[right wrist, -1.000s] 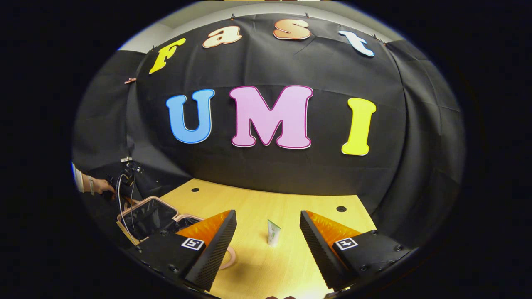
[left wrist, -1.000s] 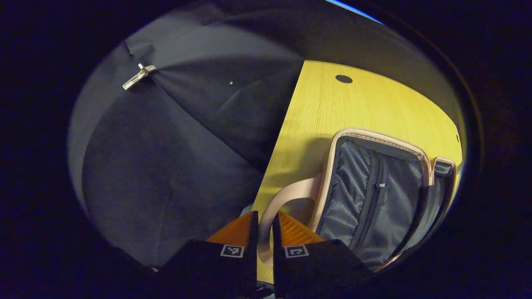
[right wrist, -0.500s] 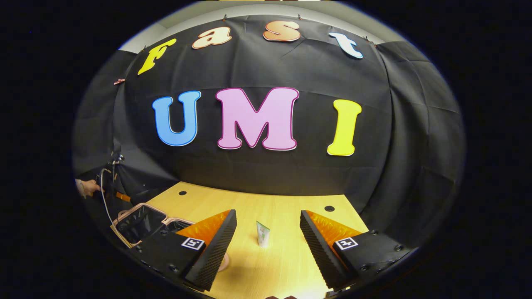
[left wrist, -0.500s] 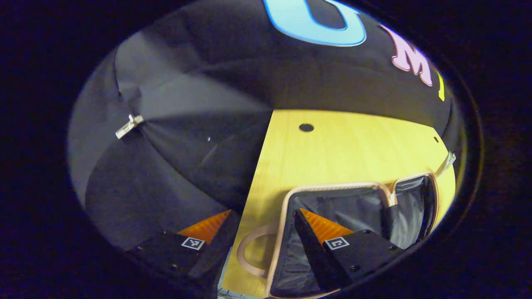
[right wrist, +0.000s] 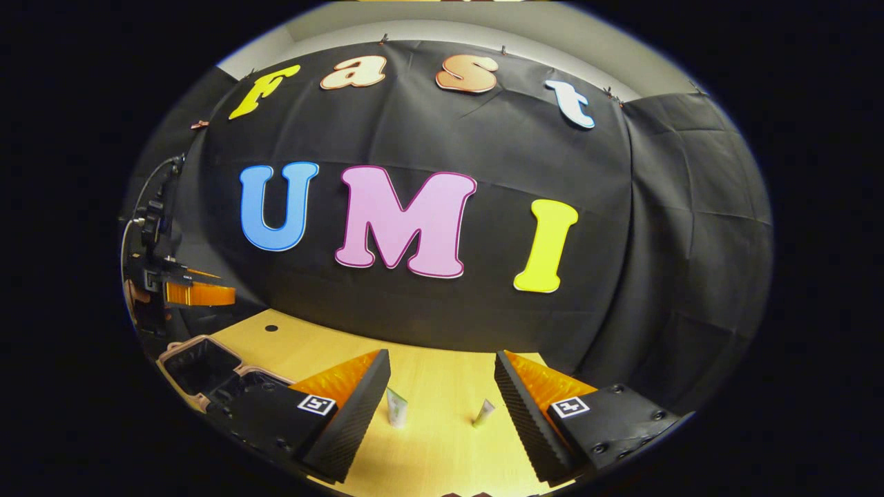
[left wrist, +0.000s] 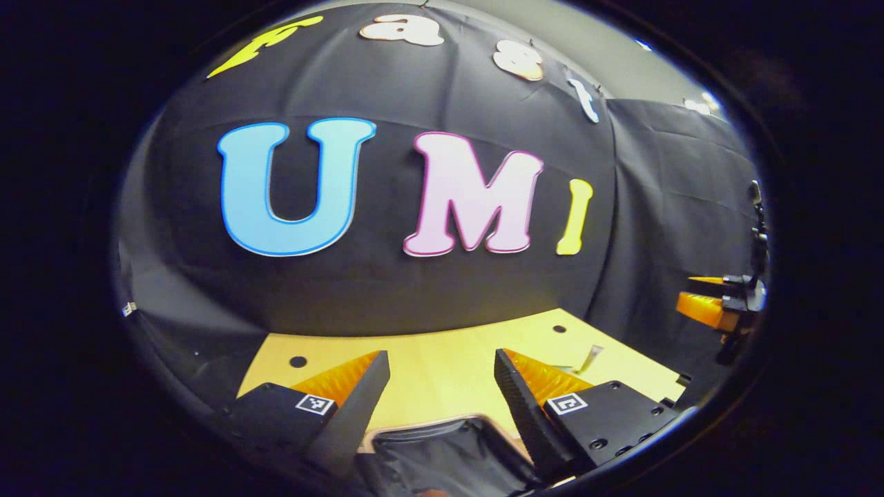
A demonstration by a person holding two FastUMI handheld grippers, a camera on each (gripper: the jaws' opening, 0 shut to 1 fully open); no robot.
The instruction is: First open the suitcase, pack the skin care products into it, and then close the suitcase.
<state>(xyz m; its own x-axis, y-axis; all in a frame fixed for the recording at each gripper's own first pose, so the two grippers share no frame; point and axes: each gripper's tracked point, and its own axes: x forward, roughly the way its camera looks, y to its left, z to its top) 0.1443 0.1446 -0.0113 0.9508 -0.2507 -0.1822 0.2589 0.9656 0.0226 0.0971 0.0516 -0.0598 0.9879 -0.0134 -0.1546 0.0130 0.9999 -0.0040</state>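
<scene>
One suitcase (right wrist: 200, 362) lies open on the tabletop (right wrist: 442, 442), at the left of the right gripper view; its dark lining also shows in the left gripper view, low between that gripper's fingers (left wrist: 442, 455). Two tubes stand on the tabletop in the right gripper view: a pale green tube (right wrist: 396, 407) upright just beside the left finger, and a smaller tube (right wrist: 483, 412) tilted near the right finger. One small tube (left wrist: 588, 359) shows in the left gripper view, far right on the wood. Two holes (left wrist: 298, 361) pierce the tabletop there.

The left gripper (left wrist: 442, 386) has its jaws wide apart, holding nothing, above the suitcase's edge. The right gripper (right wrist: 442, 400) likewise has its jaws wide apart and empty, with both tubes seen between them.

A second ago the left jaws were nearly together around the suitcase handle; half a second ago they had opened, and now the gripper has swung up to face the wall. The right gripper view has gained a second tube.
</scene>
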